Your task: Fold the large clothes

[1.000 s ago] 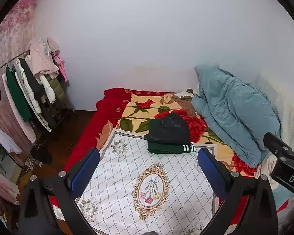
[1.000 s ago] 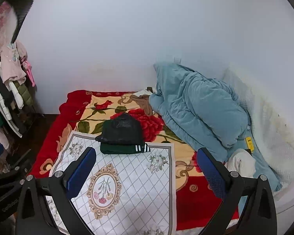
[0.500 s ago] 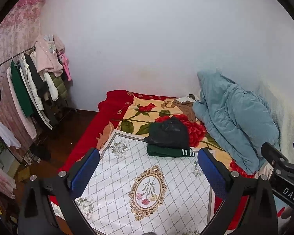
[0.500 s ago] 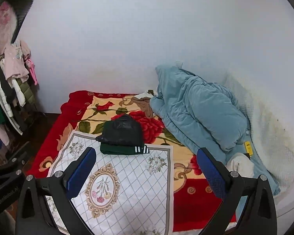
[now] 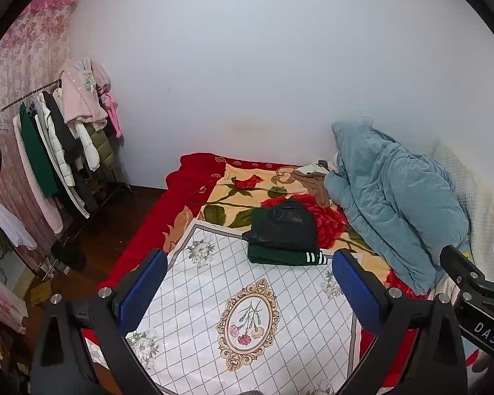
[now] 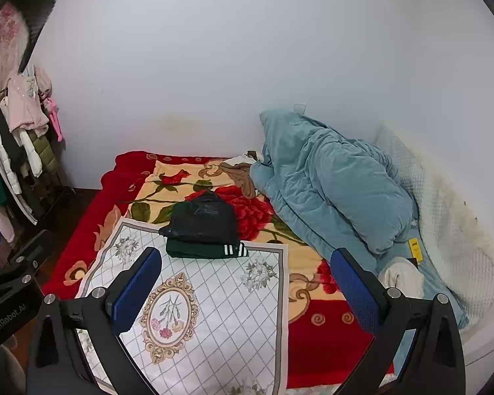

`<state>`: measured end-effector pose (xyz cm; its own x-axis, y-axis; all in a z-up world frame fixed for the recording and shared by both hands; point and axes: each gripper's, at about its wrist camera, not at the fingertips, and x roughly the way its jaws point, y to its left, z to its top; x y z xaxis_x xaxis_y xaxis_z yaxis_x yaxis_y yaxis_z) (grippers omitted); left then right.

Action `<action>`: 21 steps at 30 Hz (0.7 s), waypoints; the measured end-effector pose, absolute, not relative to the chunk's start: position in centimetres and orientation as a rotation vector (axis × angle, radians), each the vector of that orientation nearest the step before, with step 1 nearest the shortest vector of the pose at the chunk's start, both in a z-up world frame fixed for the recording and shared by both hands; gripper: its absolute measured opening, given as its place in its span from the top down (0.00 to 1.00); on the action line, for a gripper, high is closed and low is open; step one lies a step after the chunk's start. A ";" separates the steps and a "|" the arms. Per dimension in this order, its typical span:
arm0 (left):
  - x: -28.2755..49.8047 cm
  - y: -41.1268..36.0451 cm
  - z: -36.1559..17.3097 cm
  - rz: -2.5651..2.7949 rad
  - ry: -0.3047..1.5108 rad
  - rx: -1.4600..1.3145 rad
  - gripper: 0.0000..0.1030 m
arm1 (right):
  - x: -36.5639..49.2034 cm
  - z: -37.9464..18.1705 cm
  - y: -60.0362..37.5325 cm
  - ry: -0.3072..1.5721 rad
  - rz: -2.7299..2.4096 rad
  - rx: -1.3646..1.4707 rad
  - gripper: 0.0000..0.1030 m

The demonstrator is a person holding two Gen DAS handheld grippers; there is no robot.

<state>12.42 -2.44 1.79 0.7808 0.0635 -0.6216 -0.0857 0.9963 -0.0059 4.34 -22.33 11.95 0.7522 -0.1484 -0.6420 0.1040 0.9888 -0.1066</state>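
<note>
Fingers of left gripper (image 5: 250,283) and right gripper (image 6: 243,283) spread empty, folded clothes (image 6: 202,230) apparently stacked.

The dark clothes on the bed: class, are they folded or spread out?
Folded. The black garment lies as a compact rectangle stacked on the green garment, whose striped cuff shows at the edge.

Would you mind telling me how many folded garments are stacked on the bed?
2: a black garment on top, and a dark green garment with white stripes beneath it, at the far edge of the white patterned cloth. More could be hidden underneath.
</note>
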 end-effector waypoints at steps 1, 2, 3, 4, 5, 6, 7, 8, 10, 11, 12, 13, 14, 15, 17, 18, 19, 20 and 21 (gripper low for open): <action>12.4 -2.5 1.8 0.081 0.668 -0.032 0.01 | 4.3 12.0 -22.4 0.706 -0.139 -0.068 0.00; 12.5 -2.4 1.8 0.082 0.666 -0.033 0.01 | 4.2 12.0 -22.4 0.705 -0.140 -0.067 0.00; 12.5 -2.4 1.8 0.081 0.665 -0.033 0.01 | 4.1 11.9 -22.3 0.706 -0.140 -0.065 0.00; 12.5 -2.5 1.8 0.080 0.667 -0.033 0.01 | 4.1 11.9 -22.4 0.707 -0.138 -0.065 0.00; 12.4 -2.5 1.8 0.082 0.667 -0.031 0.01 | 4.1 11.9 -22.3 0.708 -0.138 -0.067 0.00; 12.5 -2.5 1.7 0.083 0.666 -0.031 0.01 | 3.8 11.8 -22.2 0.708 -0.139 -0.068 0.00; 12.4 -2.5 1.8 0.083 0.666 -0.029 0.01 | 3.9 11.9 -22.3 0.708 -0.139 -0.070 0.00; 12.3 -2.5 1.8 0.083 0.666 -0.030 0.01 | 3.8 11.8 -22.2 0.709 -0.139 -0.069 0.00; 12.3 -2.6 1.8 0.082 0.665 -0.030 0.01 | 3.6 11.8 -22.2 0.708 -0.139 -0.065 0.00; 12.4 -2.6 1.7 0.084 0.666 -0.030 0.01 | 3.6 11.8 -22.1 0.707 -0.140 -0.066 0.00; 12.4 -2.6 1.7 0.084 0.666 -0.030 0.01 | 3.6 11.8 -22.2 0.705 -0.142 -0.068 0.00; 12.4 -2.6 1.7 0.084 0.667 -0.031 0.01 | 3.7 11.7 -22.2 0.707 -0.141 -0.068 0.00; 12.4 -2.6 1.7 0.085 0.666 -0.032 0.01 | 4.0 11.8 -22.1 0.708 -0.137 -0.069 0.00; 12.4 -2.6 1.7 0.084 0.665 -0.031 0.01 | 4.0 11.8 -22.1 0.707 -0.138 -0.070 0.00; 12.4 -2.6 1.8 0.083 0.664 -0.031 0.01 | 4.0 11.8 -22.1 0.703 -0.142 -0.075 0.00; 12.4 -2.5 1.8 0.083 0.665 -0.031 0.01 | 4.2 11.7 -22.0 0.703 -0.141 -0.077 0.00; 12.4 -2.5 1.8 0.082 0.665 -0.031 0.01 | 4.2 11.6 -22.0 0.703 -0.140 -0.074 0.00; 12.4 -2.5 1.7 0.083 0.667 -0.029 0.01 | 4.4 11.6 -21.9 0.702 -0.139 -0.074 0.00; 12.4 -2.5 1.8 0.083 0.667 -0.030 0.01 | 4.5 11.6 -21.8 0.703 -0.140 -0.079 0.00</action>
